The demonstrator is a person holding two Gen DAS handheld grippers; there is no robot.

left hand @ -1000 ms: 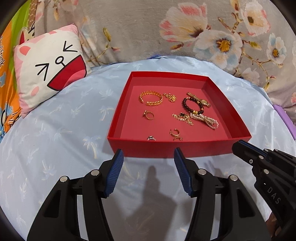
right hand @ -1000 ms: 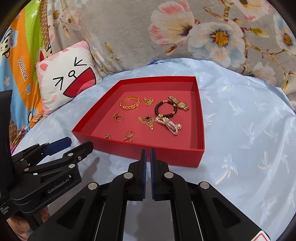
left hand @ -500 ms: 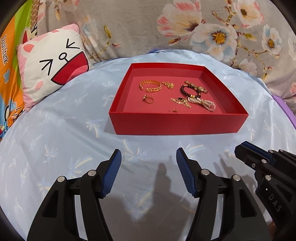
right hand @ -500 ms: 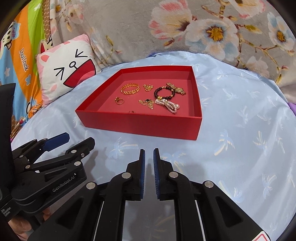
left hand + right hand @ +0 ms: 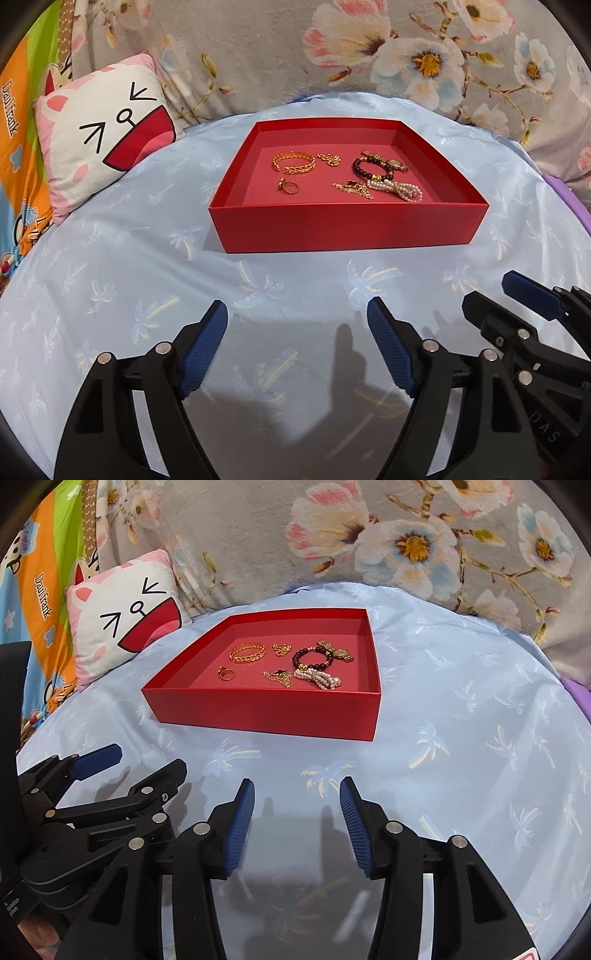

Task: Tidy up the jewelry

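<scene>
Pulled back from the shallow red cardboard tray [image 5: 347,229] on the pale blue palm-print bedspread [image 5: 110,266]; right gripper [image 5: 297,794] now spread apart, left gripper [image 5: 297,314] likewise released, both empty. Jewelry all inside the tray: gold chain bracelet [image 5: 294,163], white pearl strand [image 5: 400,189]. Best kept clear, nothing left outside to collect. Near-wall pieces hidden in both views; right view alone shows the tray's right outer wall.

Two low wrist views, side by side, both facing the red tray [image 5: 347,229] [image 5: 266,712].

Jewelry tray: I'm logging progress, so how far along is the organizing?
Done: the pieces lie in the red tray: gold bracelet, ring, bead bracelet, pearls, spaced apart. In hand: nothing; left gripper and right gripper hang open short of the tray. Left: seemingly nothing.
</scene>
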